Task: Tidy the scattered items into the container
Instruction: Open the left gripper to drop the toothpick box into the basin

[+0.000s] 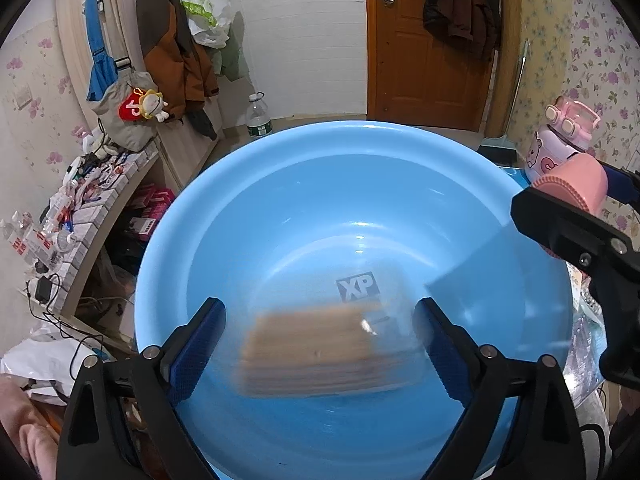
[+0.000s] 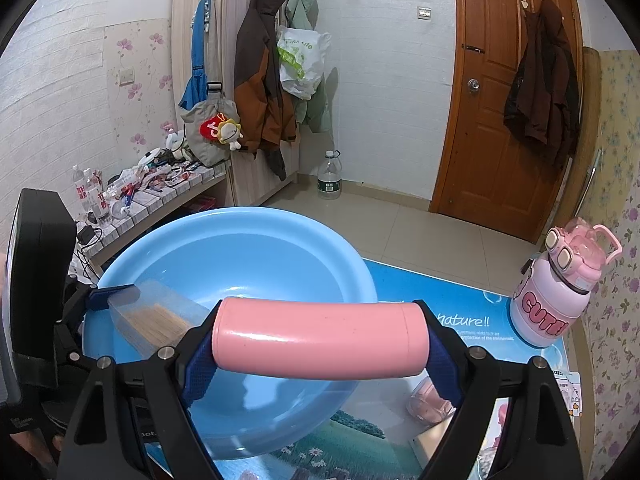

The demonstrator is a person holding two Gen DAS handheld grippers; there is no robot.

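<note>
A large light-blue basin (image 1: 248, 208) fills the left wrist view and also shows in the right wrist view (image 2: 280, 232). My left gripper (image 1: 318, 350) is open above the basin. Between its fingers a clear box of tan sticks (image 1: 320, 350) appears blurred, in motion, apart from both pads. The same box shows in the right wrist view (image 2: 156, 320). My right gripper (image 2: 316, 346) is shut on a pink cylinder (image 2: 316, 336), held crosswise over the basin's near rim. The cylinder also shows in the left wrist view (image 1: 576, 186).
A pink cartoon water bottle (image 2: 556, 296) stands at the right on the printed blue table mat (image 2: 460, 320). A small clear pink container (image 2: 430, 402) lies on the mat near my right gripper. A cluttered shelf (image 2: 160, 192) stands at the left, a wooden door (image 2: 508, 112) behind.
</note>
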